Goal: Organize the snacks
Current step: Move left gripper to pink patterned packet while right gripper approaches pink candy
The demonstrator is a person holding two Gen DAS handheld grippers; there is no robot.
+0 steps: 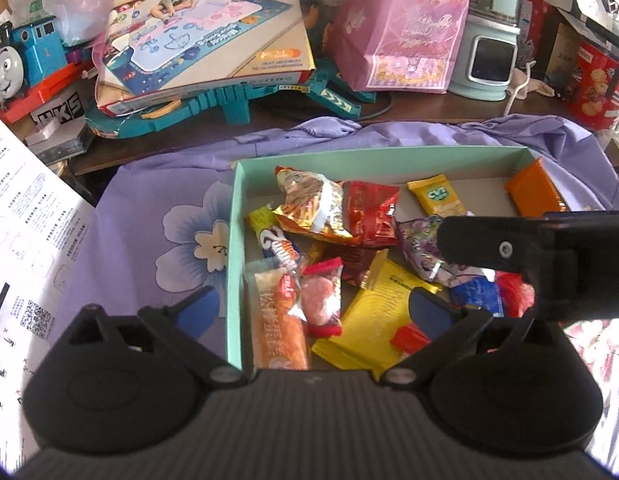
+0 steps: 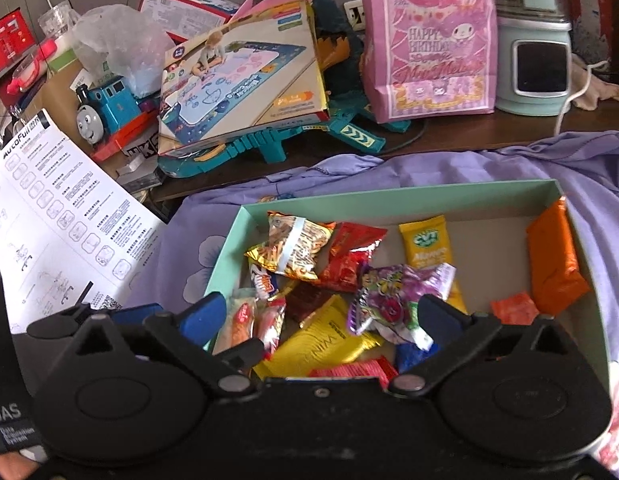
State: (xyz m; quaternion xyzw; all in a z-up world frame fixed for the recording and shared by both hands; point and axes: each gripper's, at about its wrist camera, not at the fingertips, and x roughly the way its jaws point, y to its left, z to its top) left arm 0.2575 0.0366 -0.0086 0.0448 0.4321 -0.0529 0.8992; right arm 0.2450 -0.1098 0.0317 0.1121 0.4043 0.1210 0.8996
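Snacks (image 2: 349,280) heaped in the green box (image 1: 235,216), both jaws wide apart and empty.
I see the pile just ahead and below; my right gripper (image 2: 321,312) sits nearer.

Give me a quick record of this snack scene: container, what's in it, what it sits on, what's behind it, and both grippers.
container: mint green box, open top
contents: loose snack packets, among them an orange packet against the box's right wall and a yellow packet
surface: purple floral cloth
behind: blue toy train, pink gift bag
left gripper: open, empty
right gripper: open, empty
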